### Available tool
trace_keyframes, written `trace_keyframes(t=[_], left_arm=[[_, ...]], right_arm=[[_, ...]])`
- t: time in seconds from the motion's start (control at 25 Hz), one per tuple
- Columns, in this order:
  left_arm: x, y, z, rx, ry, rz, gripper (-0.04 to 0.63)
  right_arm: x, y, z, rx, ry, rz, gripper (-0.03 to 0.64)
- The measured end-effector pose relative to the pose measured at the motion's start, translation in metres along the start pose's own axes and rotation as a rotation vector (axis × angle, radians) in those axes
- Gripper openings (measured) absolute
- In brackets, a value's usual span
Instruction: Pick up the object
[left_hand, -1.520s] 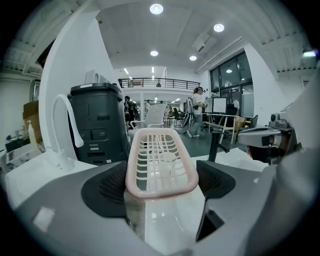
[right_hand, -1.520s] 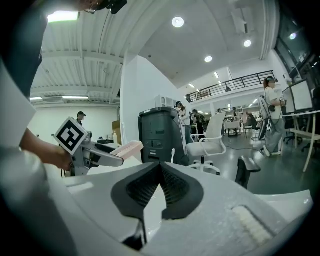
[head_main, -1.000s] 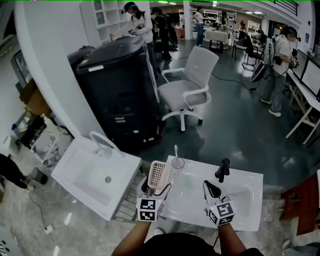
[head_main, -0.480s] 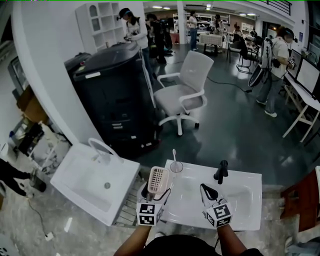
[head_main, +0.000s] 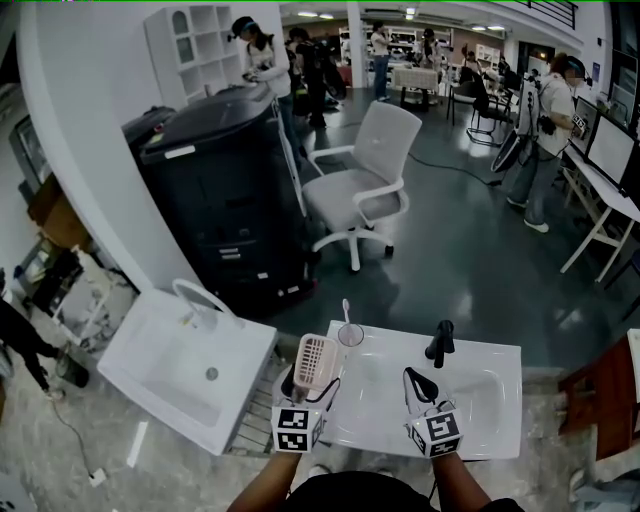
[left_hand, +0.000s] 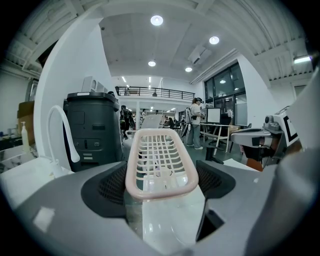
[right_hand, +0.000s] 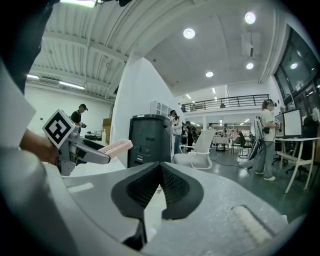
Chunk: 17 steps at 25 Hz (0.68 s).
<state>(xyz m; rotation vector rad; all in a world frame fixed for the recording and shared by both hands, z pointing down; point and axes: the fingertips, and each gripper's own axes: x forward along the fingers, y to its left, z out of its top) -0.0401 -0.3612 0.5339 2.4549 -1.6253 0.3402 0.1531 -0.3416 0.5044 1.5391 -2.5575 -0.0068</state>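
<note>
Pink basket (left_hand: 159, 161) clamped between left gripper (head_main: 312, 380) jaws; right gripper (right_hand: 160, 184) jaws closed, empty.

The white counter (head_main: 492, 425) carries a cup (head_main: 351, 335) just beyond the left tongs (head_main: 306, 378) and a black tap (head_main: 441, 342) beyond the right tongs (head_main: 415, 382).

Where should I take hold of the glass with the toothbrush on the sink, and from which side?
Probably take the glass by its round side wall below the rim, coming level from the front right. It stands upright with the toothbrush sticking out of its top, blocking a top grasp, and the pink basket in the left gripper crowds its left. The shut right gripper must open first.
</note>
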Motion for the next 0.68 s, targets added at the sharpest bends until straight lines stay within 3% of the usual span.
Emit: trace_keyframes(t=[0.68], left_arm=[[0.0008,0.0053,-0.0022,-0.004,0.006,-0.005,0.454]], right_arm=[[0.0054,0.0009,0.0051,0.011,-0.023,-0.035,0.002]])
